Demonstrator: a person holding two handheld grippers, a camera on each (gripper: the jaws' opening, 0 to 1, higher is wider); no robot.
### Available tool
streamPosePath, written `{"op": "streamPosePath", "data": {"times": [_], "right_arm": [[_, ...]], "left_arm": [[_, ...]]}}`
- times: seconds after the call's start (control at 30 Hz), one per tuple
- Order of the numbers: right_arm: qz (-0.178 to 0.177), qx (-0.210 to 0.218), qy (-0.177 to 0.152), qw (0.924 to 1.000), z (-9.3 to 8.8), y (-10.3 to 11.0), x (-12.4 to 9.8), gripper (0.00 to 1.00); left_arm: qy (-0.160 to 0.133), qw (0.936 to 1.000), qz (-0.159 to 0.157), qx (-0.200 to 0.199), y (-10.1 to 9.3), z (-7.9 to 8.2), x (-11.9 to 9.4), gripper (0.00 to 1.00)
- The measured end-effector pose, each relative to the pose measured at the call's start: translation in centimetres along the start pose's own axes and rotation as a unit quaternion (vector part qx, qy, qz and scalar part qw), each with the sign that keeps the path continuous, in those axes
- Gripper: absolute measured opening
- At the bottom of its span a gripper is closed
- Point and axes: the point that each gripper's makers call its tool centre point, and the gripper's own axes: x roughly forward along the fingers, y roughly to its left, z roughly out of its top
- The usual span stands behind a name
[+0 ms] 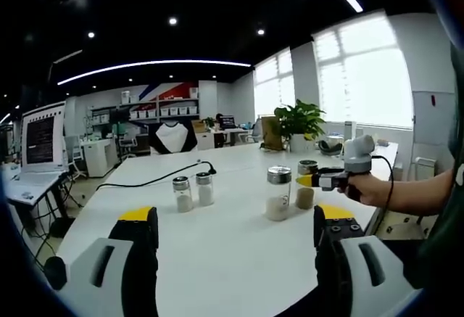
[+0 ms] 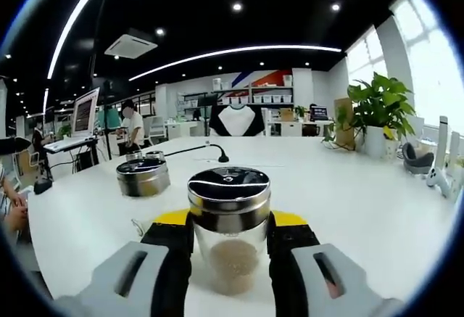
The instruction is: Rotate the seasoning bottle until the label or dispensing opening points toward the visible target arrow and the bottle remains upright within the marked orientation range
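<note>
Seasoning bottle [image 2: 229,230] pinched between the right gripper [image 2: 230,255] jaws, upright; left gripper [image 1: 235,241] jaws spread, idle. Grasp made; twisting comes next.

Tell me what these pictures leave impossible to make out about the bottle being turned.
- Right gripper view: the clear glass seasoning bottle with a steel lid has its sides covered by the right hand-held gripper, so any label is hidden.
- Left gripper view: that bottle is too small to read its label or opening.
- No target arrow can be made out.
</note>
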Motion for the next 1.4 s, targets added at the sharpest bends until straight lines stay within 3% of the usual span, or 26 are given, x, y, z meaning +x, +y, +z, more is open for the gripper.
{"op": "streamPosePath", "data": {"times": [0.8, 1.4], "right_arm": [[0.014, -0.005, 0.004, 0.9999, 0.05, 0.0, 0.07, 0.38], [0.069, -0.014, 0.011, 0.9974, 0.0, 0.12, 0.02, 0.38]], "left_arm": [[0.004, 1.0, -0.003, -0.002, -0.14, -0.2, 0.28, 0.94], [0.004, 1.0, -0.001, -0.007, 0.08, -0.52, 0.26, 0.94]]}}
